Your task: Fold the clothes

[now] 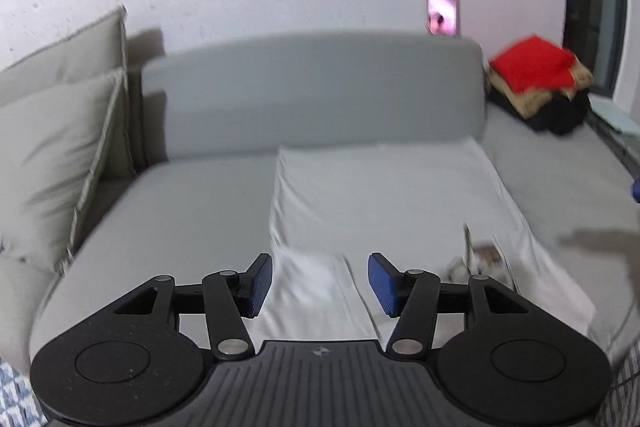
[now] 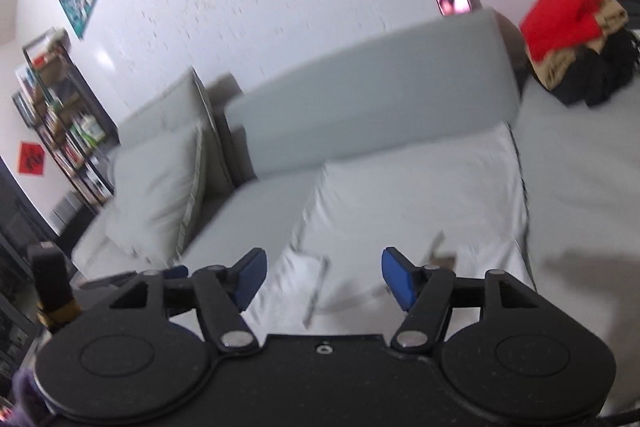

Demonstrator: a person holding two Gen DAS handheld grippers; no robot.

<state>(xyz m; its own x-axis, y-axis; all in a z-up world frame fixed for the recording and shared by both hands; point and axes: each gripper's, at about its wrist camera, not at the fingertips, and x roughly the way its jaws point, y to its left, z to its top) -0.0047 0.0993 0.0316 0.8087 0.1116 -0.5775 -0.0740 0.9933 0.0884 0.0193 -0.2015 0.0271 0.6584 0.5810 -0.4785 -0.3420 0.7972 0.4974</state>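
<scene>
One white garment (image 1: 384, 195) lies flat on the grey sofa seat (image 1: 192, 203), mid-frame. Both grippers, left (image 1: 320, 285) and right (image 2: 323, 279), hang above its near edge, jaws apart and empty. Folded clothes (image 1: 536, 83) sit stacked upper right.

Both grippers, left (image 1: 320, 285) and right (image 2: 322, 279), show black linkage arms, silver pivot screws, round black housings and ribbed blue pads (image 1: 382, 285).

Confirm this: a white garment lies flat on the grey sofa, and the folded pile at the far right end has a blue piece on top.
Not quite. The top piece of the pile is red, as the left wrist view shows. The white garment does lie on the grey sofa.
</scene>
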